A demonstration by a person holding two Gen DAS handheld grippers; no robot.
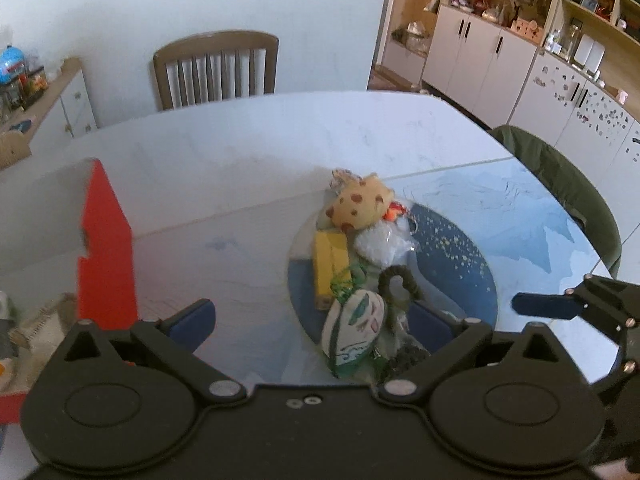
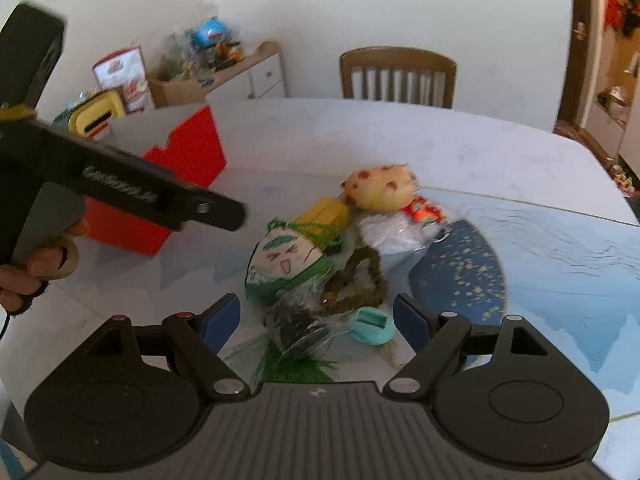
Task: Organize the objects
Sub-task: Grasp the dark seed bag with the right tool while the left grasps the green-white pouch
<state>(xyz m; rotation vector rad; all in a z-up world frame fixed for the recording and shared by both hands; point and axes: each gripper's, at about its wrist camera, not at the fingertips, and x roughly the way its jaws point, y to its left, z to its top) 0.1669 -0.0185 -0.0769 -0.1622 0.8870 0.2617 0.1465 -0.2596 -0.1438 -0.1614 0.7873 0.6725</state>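
Nearest the right wrist camera, the right gripper stands released, jaws wide, holding nothing. Between them lies a wrapped dark item with a teal clip just beside it. Beyond sit the green-trimmed face plush, yellow block and spotted plush, heaped on the surface. Left gripper is likewise released and empty, the face plush between its jaws, long axis running away from the camera. Red box stands left of the pile. Judgement: both grippers are near; the right sits closer to the wrapped item.
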